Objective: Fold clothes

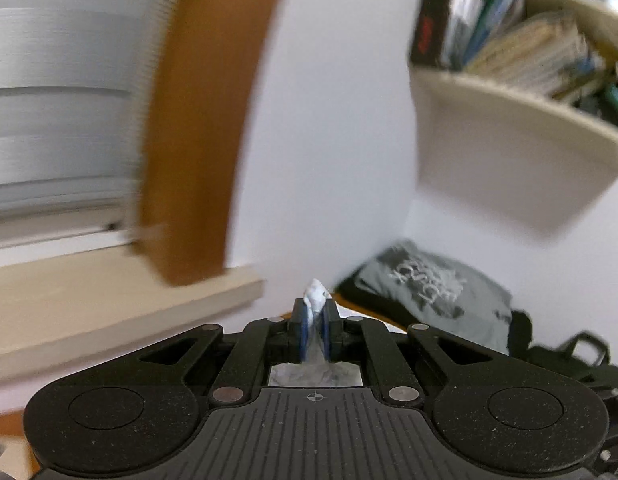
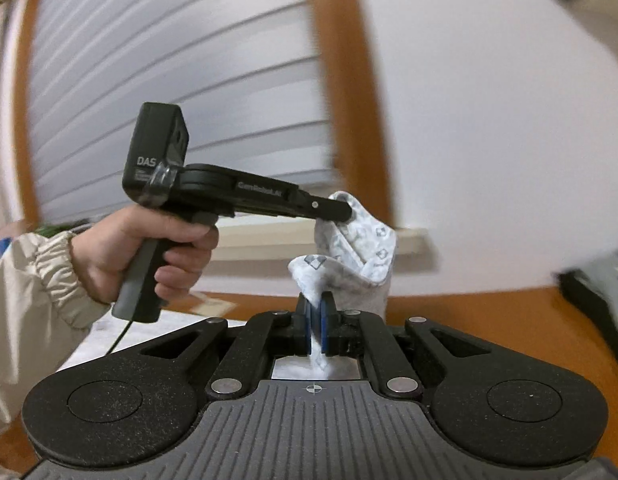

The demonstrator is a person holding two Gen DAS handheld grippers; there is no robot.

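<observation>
**Two tools held one small white cloth up in the air**

Nearest the camera, the right tool (image 2: pixel 316 330) was clamped on a corner of the small white cloth with a faint grey diamond print (image 2: pixel 355 264). The left tool (image 2: pixel 341 210), held in a person's hand (image 2: pixel 149 252) with a cream puffy sleeve (image 2: pixel 25 280), pinched another edge of the same cloth a little higher. In the left wrist view, the left tool's blue pads (image 1: pixel 305 330) were shut tight on a white bit of that cloth.

The cloth hung between the two tools, above the orange wooden counter (image 2: pixel 469 312), not lying on it. It looked very light, soft and floppy. It would likely sag and bunch up, and it could slip out if the pinch were loose. The corners and edges seemed the best places to hold it, so it could be pulled flat.

A grey T-shirt with a pale print (image 1: pixel 433 288) lay in the corner by the white wall (image 1: pixel 333 120). A cream shelf full of books (image 1: pixel 521 128) hung above it. A window with grey blinds (image 2: pixel 169 72) had an orange wooden frame (image 2: pixel 349 92).
</observation>
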